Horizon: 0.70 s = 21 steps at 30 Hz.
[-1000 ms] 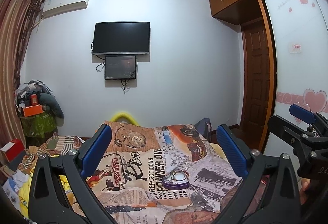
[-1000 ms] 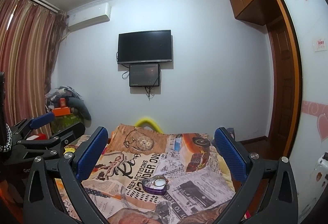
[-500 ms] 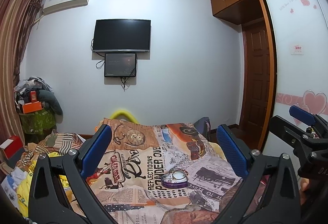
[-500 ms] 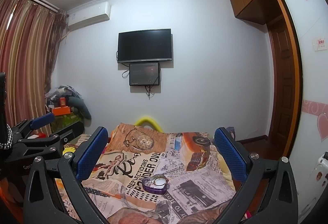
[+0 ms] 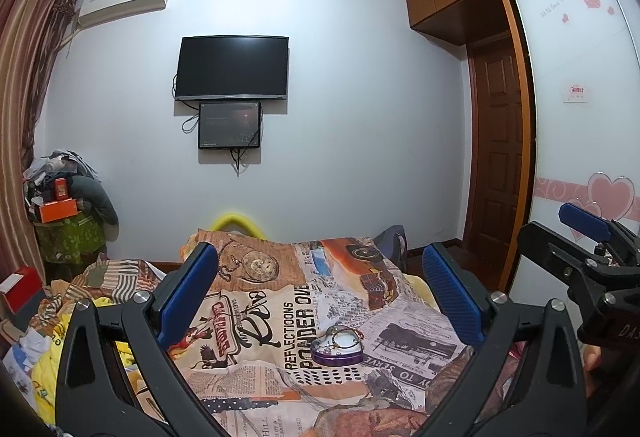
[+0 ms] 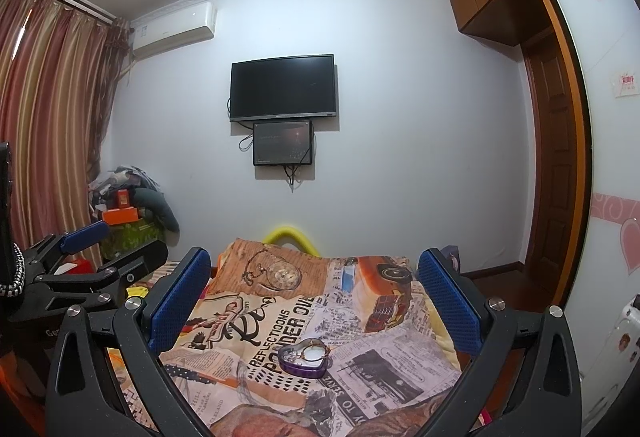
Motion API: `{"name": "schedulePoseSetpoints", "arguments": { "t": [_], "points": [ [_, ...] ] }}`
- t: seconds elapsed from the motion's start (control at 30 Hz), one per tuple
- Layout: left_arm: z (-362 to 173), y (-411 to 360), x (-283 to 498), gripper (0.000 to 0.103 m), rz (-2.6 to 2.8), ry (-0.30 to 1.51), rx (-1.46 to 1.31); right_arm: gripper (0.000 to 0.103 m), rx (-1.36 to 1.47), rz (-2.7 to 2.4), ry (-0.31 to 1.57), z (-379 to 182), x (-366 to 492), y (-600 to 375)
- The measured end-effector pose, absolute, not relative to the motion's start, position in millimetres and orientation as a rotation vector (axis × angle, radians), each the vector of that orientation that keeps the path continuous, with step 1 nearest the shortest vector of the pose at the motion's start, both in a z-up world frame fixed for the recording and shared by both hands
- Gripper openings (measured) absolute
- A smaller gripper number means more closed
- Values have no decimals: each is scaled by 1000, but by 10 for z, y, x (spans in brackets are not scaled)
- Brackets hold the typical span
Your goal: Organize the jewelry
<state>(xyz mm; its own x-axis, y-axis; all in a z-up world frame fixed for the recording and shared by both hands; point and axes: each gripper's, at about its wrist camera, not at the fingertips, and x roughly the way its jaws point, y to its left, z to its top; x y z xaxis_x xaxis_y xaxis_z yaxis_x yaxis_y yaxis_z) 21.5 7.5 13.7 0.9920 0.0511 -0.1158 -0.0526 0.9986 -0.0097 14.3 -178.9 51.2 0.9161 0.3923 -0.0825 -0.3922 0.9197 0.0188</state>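
So both grippers, left [image 5: 320,301] and right [image 6: 316,301], spread wide, holding nothing. Tin [image 5: 337,346] sits lower centre on quilt [image 5: 256,321]. Descend centred, straddle tin, don't snag fabric.

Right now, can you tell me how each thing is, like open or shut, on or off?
Left gripper: open, holding nothing.
Right gripper: open, holding nothing.
Heart box: open, no lid on, jewelry inside, resting on the bedspread.
TV: screen dark.
Small screen: dim picture showing.
Door: shut.
Curtain: drawn.
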Motion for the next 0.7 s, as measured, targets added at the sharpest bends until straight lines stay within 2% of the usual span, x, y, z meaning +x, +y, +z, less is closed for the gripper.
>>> {"name": "schedulePoseSetpoints", "arguments": {
  "t": [0.7],
  "points": [
    [101,59,272,103,28,133,-7,103,11,388,90,492,174,-1795]
  ]
}}
